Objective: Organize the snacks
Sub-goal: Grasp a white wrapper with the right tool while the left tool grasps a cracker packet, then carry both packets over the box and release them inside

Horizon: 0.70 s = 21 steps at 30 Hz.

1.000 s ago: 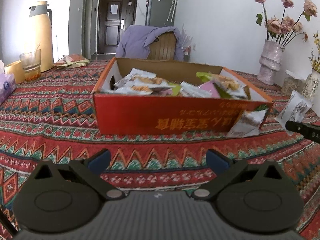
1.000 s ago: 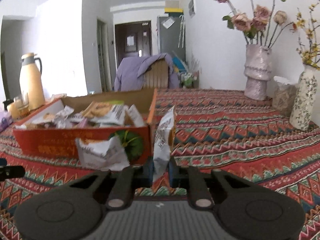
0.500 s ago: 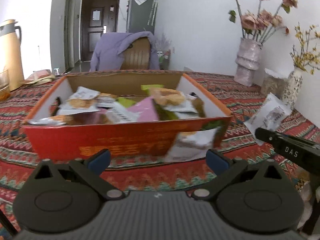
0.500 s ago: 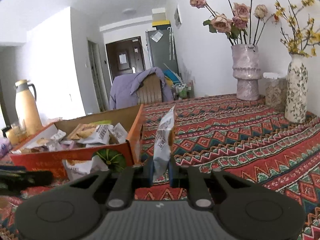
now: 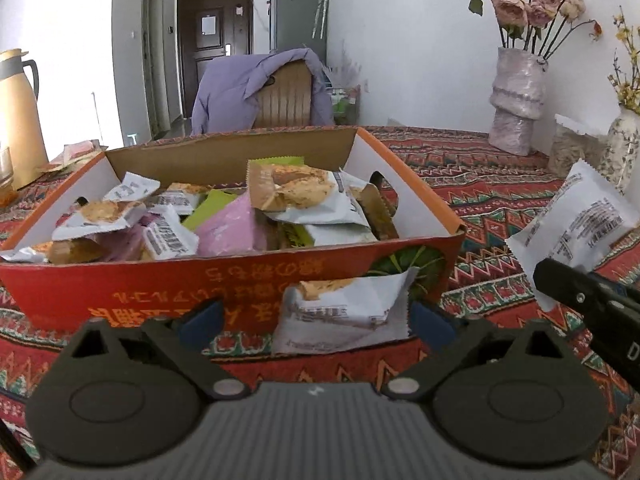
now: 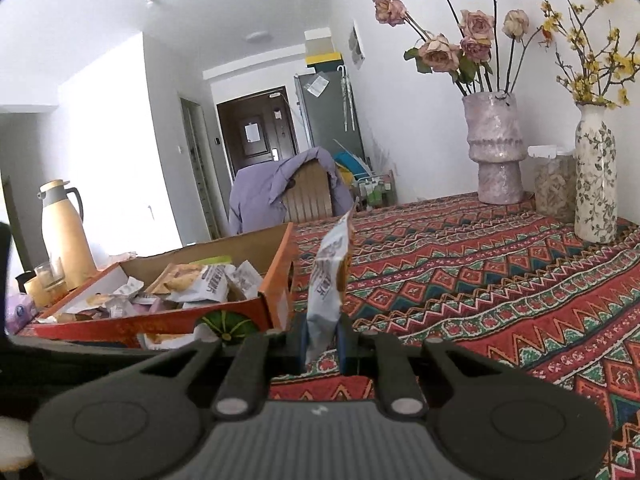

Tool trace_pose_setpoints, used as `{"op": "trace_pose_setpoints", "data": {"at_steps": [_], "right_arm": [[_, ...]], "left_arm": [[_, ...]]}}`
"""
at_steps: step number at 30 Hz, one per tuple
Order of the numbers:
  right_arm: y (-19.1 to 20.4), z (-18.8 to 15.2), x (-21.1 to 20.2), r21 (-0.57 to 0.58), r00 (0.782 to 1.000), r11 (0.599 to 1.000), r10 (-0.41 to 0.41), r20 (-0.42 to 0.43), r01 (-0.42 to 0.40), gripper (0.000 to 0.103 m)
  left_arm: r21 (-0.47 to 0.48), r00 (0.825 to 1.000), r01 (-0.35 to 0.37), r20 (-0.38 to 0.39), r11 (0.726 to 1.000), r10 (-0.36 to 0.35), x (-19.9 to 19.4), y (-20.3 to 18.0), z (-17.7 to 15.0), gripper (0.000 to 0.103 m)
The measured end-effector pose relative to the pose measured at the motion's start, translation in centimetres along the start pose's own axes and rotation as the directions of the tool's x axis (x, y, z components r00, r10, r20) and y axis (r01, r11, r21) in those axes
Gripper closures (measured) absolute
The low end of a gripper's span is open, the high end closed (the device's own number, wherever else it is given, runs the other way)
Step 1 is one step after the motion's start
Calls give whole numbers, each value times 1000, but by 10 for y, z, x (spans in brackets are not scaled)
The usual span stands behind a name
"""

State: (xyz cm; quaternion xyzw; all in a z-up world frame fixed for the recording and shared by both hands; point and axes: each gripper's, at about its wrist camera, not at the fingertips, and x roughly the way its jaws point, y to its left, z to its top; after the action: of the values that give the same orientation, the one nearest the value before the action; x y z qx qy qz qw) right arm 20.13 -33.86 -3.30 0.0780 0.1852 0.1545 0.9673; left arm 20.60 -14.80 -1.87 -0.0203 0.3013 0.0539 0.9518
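**Left gripper spread, right gripper clamped**

The left gripper (image 5: 312,318) sits low and level, its blue-padded fingers (image 5: 200,316) set wide apart with nothing between them. The right gripper (image 6: 323,336) is raised beside it, fingers drawn close together, pinching a snack packet (image 6: 330,276) that stands upright from the tips

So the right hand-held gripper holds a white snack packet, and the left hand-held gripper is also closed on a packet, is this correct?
Not quite. The right hand-held gripper does hold the white snack packet, but the left wrist view shows the left hand-held gripper open and empty, with a crumpled white packet lying against the red cardboard box between its fingers.
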Motion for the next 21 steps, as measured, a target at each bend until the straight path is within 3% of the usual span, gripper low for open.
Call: {"op": "trace_pose_setpoints", "data": {"at_steps": [4, 9, 21], "right_arm": [[1, 0, -1, -3, 1000, 1000, 10, 4, -10, 89], [1, -1, -1, 0, 1000, 1000, 15, 8, -15, 89], [-2, -1, -2, 19, 1000, 1000, 10, 11, -10, 89]], "left_arm": [[0, 1000, 3, -20, 1000, -3, 4, -4, -2, 21], [-22, 998, 32, -49, 999, -33, 6, 0, -3, 48], [-39, 992, 109, -57, 993, -111, -14, 16, -11, 53]]}}
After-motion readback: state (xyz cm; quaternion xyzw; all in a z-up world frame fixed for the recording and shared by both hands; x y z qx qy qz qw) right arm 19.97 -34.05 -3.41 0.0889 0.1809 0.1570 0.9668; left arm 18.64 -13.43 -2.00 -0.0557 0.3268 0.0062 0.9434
